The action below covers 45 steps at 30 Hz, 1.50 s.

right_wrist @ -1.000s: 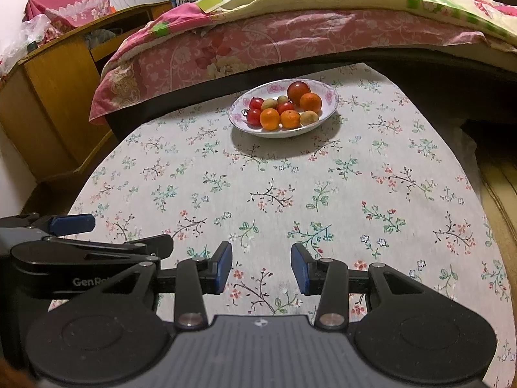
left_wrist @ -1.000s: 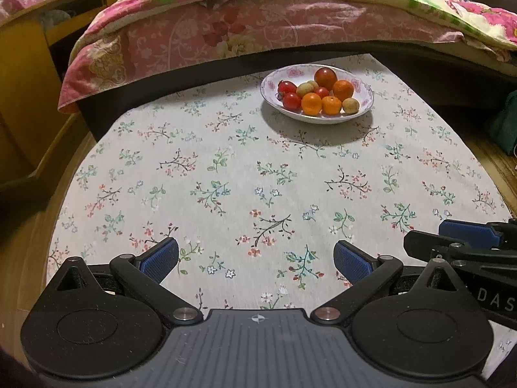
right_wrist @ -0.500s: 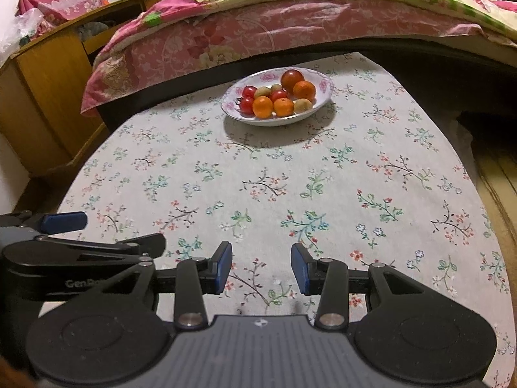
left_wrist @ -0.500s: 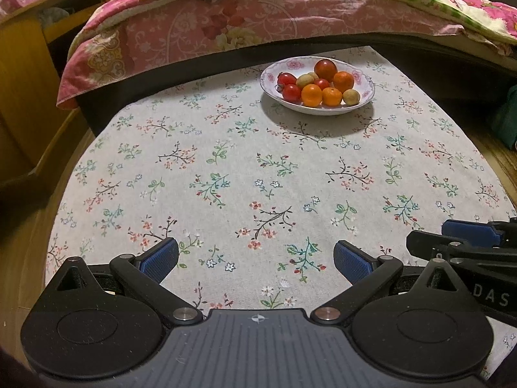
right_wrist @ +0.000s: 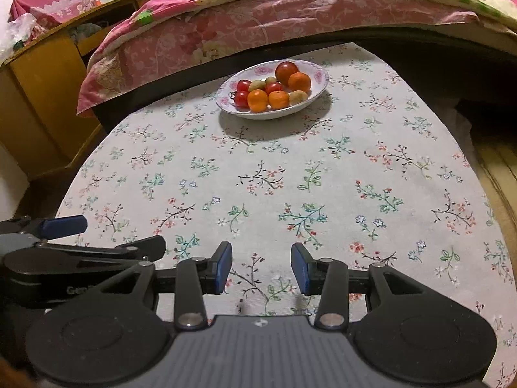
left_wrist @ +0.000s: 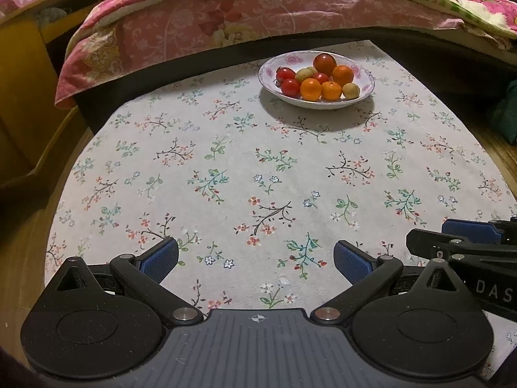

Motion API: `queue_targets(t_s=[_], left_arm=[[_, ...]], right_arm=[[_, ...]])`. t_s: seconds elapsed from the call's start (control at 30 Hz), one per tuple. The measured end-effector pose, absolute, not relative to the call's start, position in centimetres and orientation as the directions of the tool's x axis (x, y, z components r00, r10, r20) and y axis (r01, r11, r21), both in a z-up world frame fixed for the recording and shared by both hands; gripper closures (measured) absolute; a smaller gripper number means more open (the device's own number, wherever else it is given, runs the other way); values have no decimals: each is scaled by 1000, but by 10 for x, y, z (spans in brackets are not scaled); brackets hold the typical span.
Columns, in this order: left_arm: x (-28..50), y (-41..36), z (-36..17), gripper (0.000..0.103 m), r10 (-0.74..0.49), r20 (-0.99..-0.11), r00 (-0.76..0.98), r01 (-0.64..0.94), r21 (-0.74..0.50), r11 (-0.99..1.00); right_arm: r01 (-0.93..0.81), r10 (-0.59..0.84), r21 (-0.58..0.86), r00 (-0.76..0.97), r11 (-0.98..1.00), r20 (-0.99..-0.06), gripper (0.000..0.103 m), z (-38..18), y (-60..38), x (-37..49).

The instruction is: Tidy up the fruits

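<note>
A floral-clothed table carries a white floral plate of fruit, far ahead of both grippers.

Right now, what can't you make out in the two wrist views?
- Fruit bowl: the pieces at the back sit partly behind the front oranges in both views.
- Small tan fruits: too small to identify.
- Right gripper: cut off by the left view's right edge.
- Table edge: hidden under the floral tablecloth.

Floral tablecloth, pink-flowered white bowl
</note>
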<state>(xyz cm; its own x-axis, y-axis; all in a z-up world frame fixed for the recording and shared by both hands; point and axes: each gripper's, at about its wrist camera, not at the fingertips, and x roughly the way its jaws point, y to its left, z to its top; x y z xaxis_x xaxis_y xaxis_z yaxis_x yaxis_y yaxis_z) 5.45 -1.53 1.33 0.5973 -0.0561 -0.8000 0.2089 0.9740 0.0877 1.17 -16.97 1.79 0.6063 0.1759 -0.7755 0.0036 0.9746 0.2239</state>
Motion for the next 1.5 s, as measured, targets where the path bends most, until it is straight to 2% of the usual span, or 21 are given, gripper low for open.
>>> queue_targets(t_s=[1.5], left_arm=[[55,-16,9,0,-40,-800,598,213,110,971]], right_arm=[[8,178,226,594,974,-785,68,11,-169,12]])
